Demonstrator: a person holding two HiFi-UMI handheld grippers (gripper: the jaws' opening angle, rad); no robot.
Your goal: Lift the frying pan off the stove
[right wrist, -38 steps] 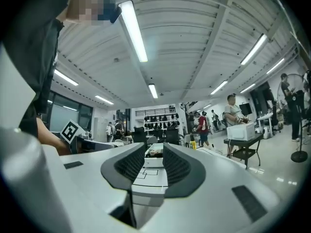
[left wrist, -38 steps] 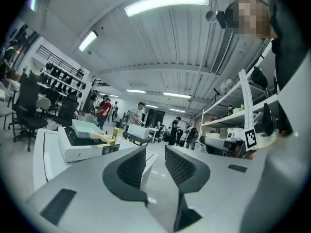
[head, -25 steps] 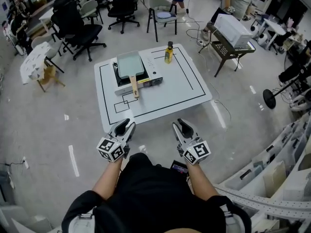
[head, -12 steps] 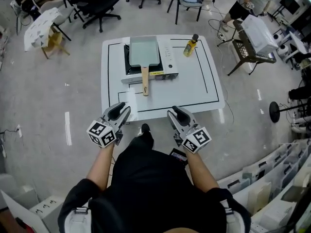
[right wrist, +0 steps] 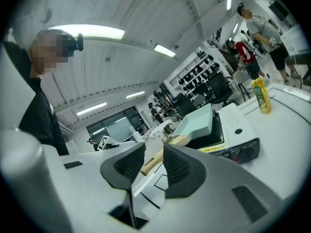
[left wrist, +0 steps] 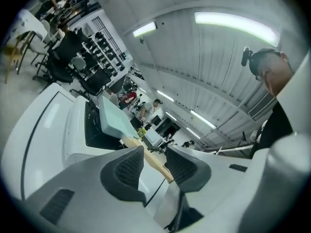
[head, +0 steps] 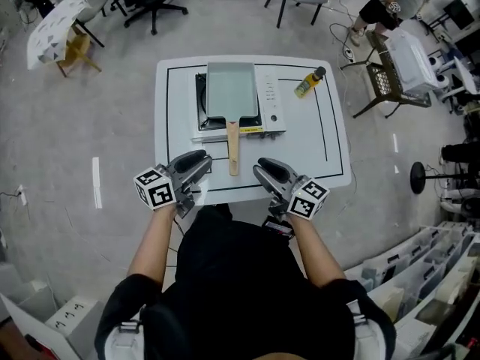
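Recorded a white square table standing on grey floor, top marked with a black outline. Found a white portable stove seated on the far half of the top, left of centre. Found a yellow bottle upright right of the portable stove, apart from it, near the far right corner.
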